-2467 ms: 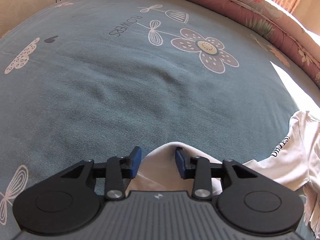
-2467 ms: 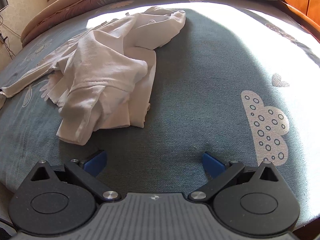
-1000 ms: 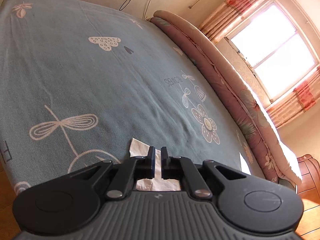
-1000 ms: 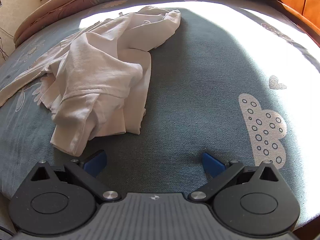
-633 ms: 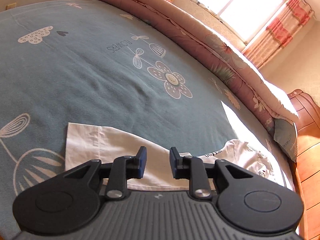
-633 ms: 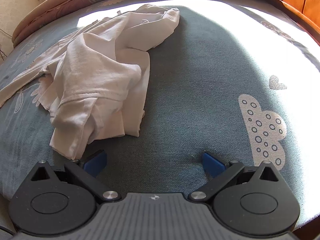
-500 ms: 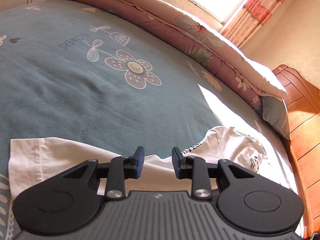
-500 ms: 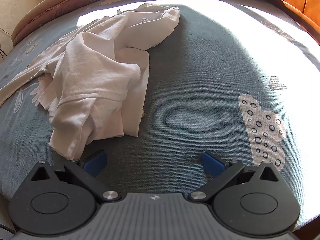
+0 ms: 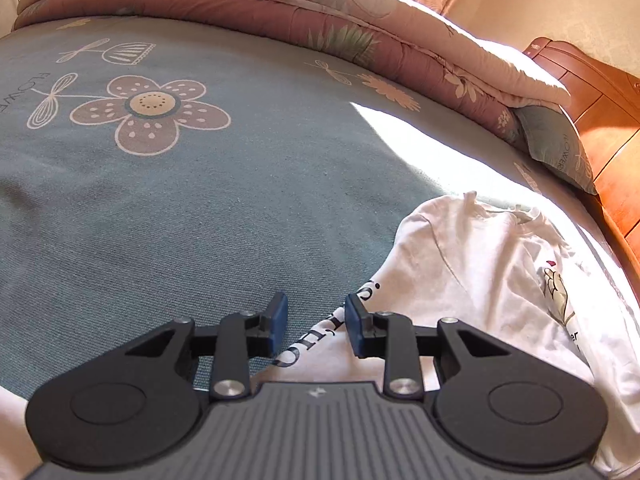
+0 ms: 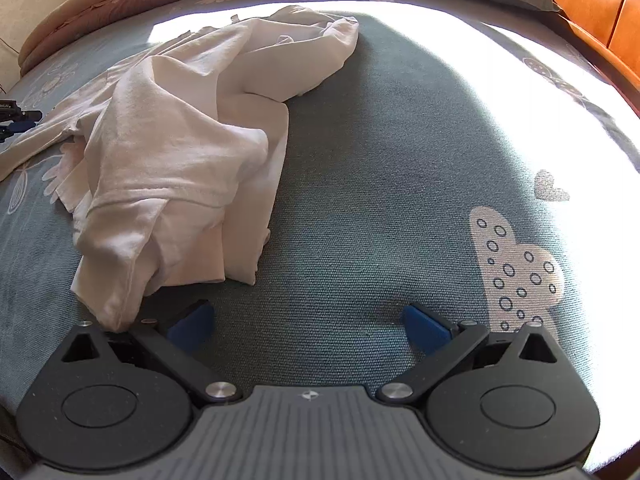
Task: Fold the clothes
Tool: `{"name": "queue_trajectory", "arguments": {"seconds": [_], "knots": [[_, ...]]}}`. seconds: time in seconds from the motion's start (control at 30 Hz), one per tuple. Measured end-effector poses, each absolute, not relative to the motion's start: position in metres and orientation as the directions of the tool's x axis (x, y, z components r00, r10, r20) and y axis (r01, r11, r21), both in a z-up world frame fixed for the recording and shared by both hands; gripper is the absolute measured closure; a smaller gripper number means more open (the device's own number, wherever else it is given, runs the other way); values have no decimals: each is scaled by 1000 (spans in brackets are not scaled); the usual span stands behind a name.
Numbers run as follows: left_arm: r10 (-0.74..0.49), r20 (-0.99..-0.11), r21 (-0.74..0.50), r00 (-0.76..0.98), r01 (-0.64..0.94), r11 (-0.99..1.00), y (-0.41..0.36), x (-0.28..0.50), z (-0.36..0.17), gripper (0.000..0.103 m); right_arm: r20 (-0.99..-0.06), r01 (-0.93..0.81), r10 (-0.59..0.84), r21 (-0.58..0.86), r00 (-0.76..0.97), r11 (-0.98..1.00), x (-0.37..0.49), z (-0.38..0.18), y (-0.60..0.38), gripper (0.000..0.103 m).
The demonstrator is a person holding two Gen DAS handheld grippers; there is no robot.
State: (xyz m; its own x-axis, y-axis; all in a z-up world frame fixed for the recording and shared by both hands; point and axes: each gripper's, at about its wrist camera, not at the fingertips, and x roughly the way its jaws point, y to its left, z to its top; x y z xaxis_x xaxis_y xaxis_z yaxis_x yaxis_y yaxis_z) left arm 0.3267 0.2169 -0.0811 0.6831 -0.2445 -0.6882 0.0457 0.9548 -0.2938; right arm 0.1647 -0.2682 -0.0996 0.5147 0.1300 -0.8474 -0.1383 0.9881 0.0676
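A white T-shirt [image 10: 180, 152] lies crumpled on the blue bed sheet [image 10: 380, 160], left of centre in the right wrist view. In the left wrist view the same T-shirt [image 9: 480, 264] fills the lower right, showing black lettering and a printed picture. My left gripper [image 9: 316, 320] hovers over the lettered edge, its jaws partly apart with nothing pressed between the pads. My right gripper [image 10: 306, 324] stands wide open just above bare sheet, its left finger [image 10: 192, 326] close beside the shirt's near hem.
A rolled pink floral quilt [image 9: 320, 32] runs along the far side of the bed. A blue pillow [image 9: 556, 140] leans on the wooden headboard [image 9: 600, 92] at the right. A bright sun patch crosses the sheet beyond the shirt.
My left gripper, shut on a white cloth edge a second ago, has let it go and swung right along the shirt to its lettered part. The right gripper has stayed put.
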Motion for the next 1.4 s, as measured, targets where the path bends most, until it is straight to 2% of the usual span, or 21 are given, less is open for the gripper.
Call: {"name": "queue_trajectory", "arguments": {"seconds": [0.27,0.4,0.6,0.67,0.8,0.9,1.0,1.4], "knots": [[-203,-678,-85,707,199,976,171,294,-75,72,-838,-135,115,49,534,990,166,-102,-266,0],[-186,-638,10,747,249,968,156,280,-68,67,-833,-132,111,46,541,990,167,-103,-265,0],[-177,-645,74,744,291,954,144,275,-72,65,-831,-130,108,43,545,991,166,-103,-265,0],[-200,-643,26,739,282,959,151,279,-70,65,-831,-129,108,44,546,991,166,-104,-265,0],[-289,-590,-218,754,196,956,191,302,-59,65,-833,-132,109,44,543,990,167,-103,-266,0],[-300,-554,-334,777,123,935,216,324,-56,65,-831,-132,109,44,545,990,166,-103,-266,0],[-282,-592,-344,755,80,936,223,348,-66,65,-831,-132,108,42,545,990,166,-104,-266,0],[-258,-643,-198,722,168,966,187,351,-87,65,-827,-132,105,37,552,990,166,-104,-265,0]]}}
